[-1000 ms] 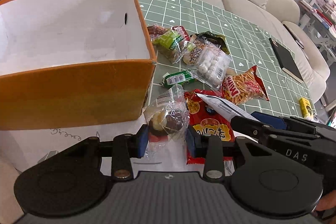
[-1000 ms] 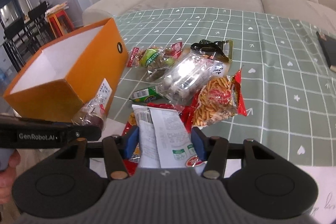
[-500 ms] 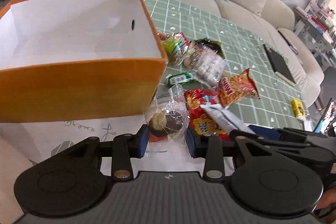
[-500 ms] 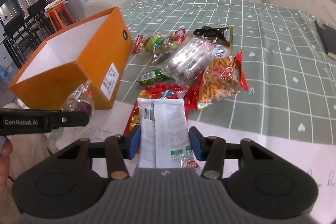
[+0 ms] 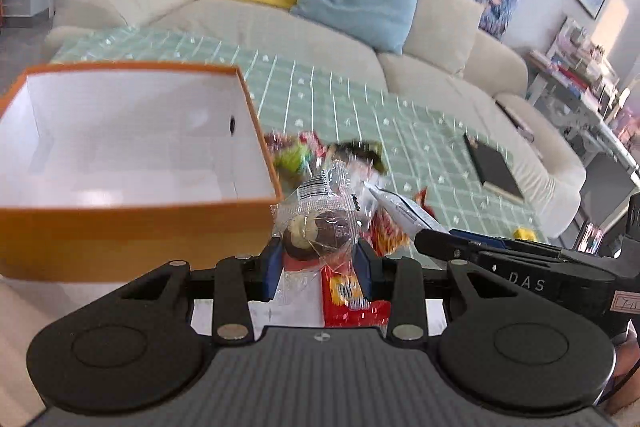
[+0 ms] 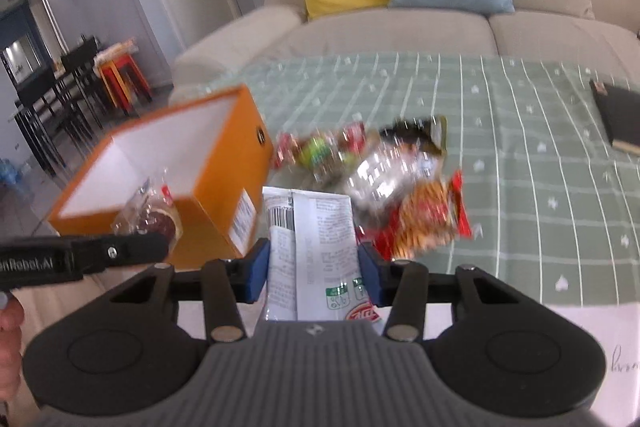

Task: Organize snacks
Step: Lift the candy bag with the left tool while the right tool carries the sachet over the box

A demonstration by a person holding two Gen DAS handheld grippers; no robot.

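The left gripper [image 5: 318, 265] is clamped on a clear wrapper [image 5: 316, 223] that holds a round brown-and-cream sweet, with a white barcode label at its top edge. The wrapper stands up from between the blue pads, clear of the table. At 10 o'clock from it sits an orange box [image 5: 132, 227] with a white interior, open at the top, with a small round hole in its side wall.

The right gripper [image 6: 316, 273] is clamped on a flat white packet [image 6: 312, 239] printed with a barcode, grey text and small green marks; its jaws have just been closing on the packet, which lies lengthwise between the pads. A red packet [image 5: 352, 301] lies on the white sheet under the left gripper.

At 12 to 1 o'clock from the right gripper, a loose pile of snacks [image 6: 380, 167] rests on the green checked tablecloth [image 6: 540, 155]: an orange-red bag, a clear bag and small green and red wrappers, all motion-blurred. A black notebook [image 6: 618, 117] lies at 2 o'clock. A beige sofa [image 6: 400, 31] with yellow and blue cushions stands behind the table.
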